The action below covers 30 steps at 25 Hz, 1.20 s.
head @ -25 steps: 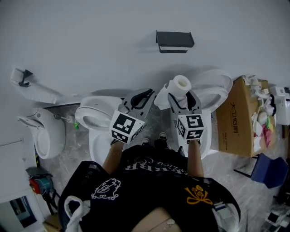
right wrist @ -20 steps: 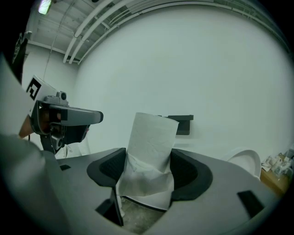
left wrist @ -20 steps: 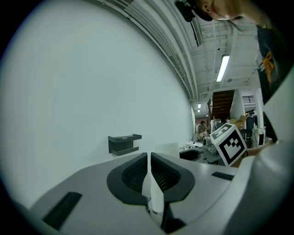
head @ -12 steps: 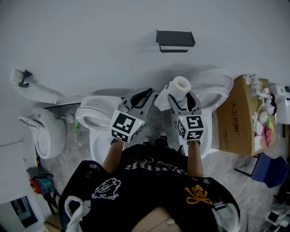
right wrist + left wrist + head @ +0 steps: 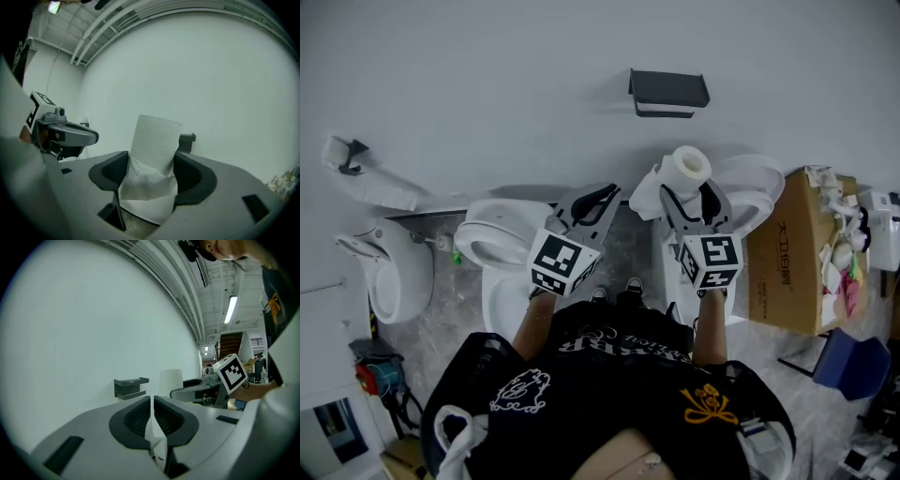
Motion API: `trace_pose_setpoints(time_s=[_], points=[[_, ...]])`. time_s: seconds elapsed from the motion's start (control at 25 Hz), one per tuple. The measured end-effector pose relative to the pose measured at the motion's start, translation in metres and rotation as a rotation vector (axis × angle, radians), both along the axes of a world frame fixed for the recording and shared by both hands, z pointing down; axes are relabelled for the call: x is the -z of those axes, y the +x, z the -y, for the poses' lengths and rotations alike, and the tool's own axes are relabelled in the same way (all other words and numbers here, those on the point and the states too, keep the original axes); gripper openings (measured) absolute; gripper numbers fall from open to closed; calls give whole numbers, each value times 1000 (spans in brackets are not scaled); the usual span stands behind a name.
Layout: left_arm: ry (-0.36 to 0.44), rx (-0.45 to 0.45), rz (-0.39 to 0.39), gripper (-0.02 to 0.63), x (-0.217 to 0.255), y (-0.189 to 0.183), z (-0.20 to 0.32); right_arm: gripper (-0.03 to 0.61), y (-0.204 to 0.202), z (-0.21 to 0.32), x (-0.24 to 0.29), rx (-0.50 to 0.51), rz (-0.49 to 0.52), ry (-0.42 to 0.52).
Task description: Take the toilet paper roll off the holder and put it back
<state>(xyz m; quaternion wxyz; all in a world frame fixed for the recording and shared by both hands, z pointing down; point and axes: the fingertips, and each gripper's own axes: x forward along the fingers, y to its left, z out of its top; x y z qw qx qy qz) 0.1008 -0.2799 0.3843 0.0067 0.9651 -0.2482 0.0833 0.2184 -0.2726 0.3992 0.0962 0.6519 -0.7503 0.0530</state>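
The white toilet paper roll [image 5: 687, 165] stands upright between the jaws of my right gripper [image 5: 688, 192], which is shut on it, and a loose sheet hangs down its front. In the right gripper view the roll [image 5: 156, 149] fills the gap between the dark pads of the right gripper [image 5: 152, 165]. The black holder [image 5: 668, 92] is on the white wall above and slightly left of the roll, with nothing on it. It also peeks out behind the roll as the holder [image 5: 187, 139]. My left gripper [image 5: 602, 196] is shut and holds nothing, left of the roll.
White toilets [image 5: 500, 246] stand along the wall below the grippers, and another white fixture [image 5: 392, 274] is at the left. A cardboard box [image 5: 789, 253] of odds and ends sits at the right. The person's shoes [image 5: 635, 284] are on the grey floor.
My right gripper has shifted slightly to the right with the roll in it. The left gripper has stayed where it was.
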Motion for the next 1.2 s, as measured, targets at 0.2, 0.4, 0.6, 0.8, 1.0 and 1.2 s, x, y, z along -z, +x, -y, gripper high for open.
trace_pose_setpoints(time_s=[0.2, 0.4, 0.6, 0.8, 1.0, 1.2], points=[[-3, 30, -4, 37, 0, -1, 9, 313, 18, 23, 26, 20, -51, 41], [-1, 70, -6, 37, 0, -6, 17, 313, 31, 51, 56, 49, -111, 95], [2, 111, -9, 37, 2, -11, 23, 313, 40, 84, 80, 79, -170, 137], [8, 156, -8, 37, 3, -16, 30, 313, 47, 122, 97, 105, -211, 164], [12, 207, -8, 37, 6, -27, 36, 313, 53, 160, 108, 120, -222, 174], [19, 251, -8, 37, 7, -35, 35, 313, 58, 192, 109, 133, -226, 164]])
